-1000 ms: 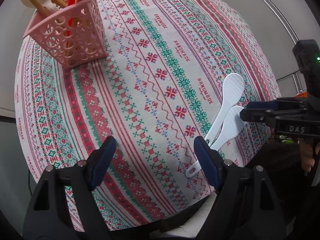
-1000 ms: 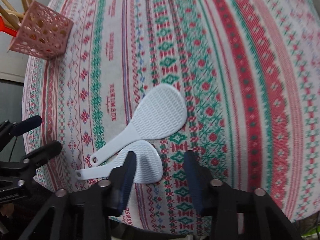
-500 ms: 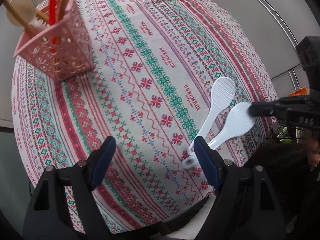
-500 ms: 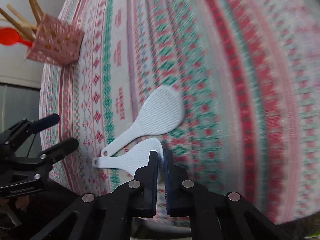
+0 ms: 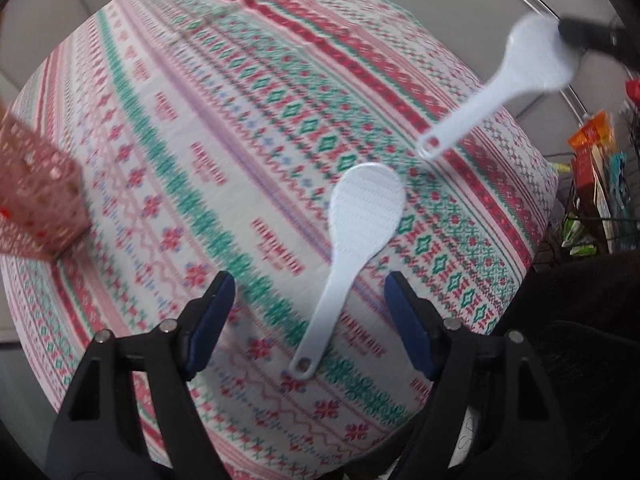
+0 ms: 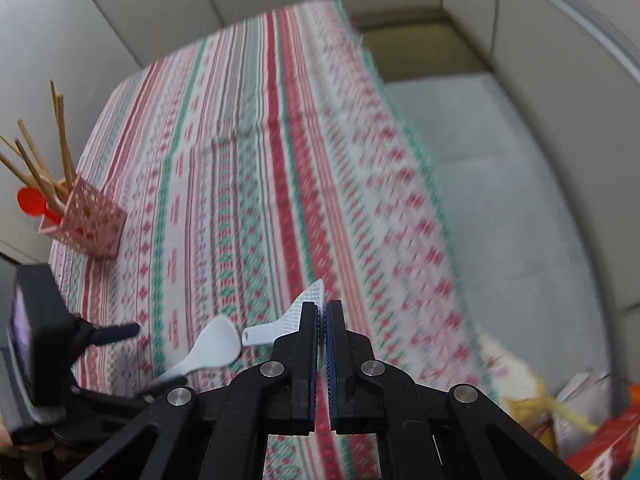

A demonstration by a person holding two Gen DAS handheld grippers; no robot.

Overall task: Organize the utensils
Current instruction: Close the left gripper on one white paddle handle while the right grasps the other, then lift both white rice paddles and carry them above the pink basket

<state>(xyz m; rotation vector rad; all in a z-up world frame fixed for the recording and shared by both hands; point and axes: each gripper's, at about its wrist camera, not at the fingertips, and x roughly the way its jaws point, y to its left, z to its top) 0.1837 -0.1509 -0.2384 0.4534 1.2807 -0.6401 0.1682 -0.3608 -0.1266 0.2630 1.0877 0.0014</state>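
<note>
My right gripper [image 6: 322, 312] is shut on the bowl of a white rice paddle [image 6: 288, 318] and holds it in the air above the patterned tablecloth [image 6: 248, 184]; the lifted paddle [image 5: 516, 72] also shows at the upper right of the left wrist view. A second white rice paddle [image 5: 356, 240] lies flat on the cloth, its handle between the fingers of my open left gripper [image 5: 310, 310]; it also shows in the right wrist view [image 6: 208, 348]. A pink lattice utensil holder [image 6: 90, 224] with wooden utensils and a red spoon stands at the table's far left.
The pink holder's corner [image 5: 36, 196] sits at the left edge of the left wrist view. Boxes and packets [image 5: 596, 184] stand off the table's right side. A grey cushioned bench [image 6: 500, 200] lies beyond the table edge.
My right gripper has lifted one white paddle off the cloth and risen. My left gripper has moved right, over the handle of the remaining paddle.
</note>
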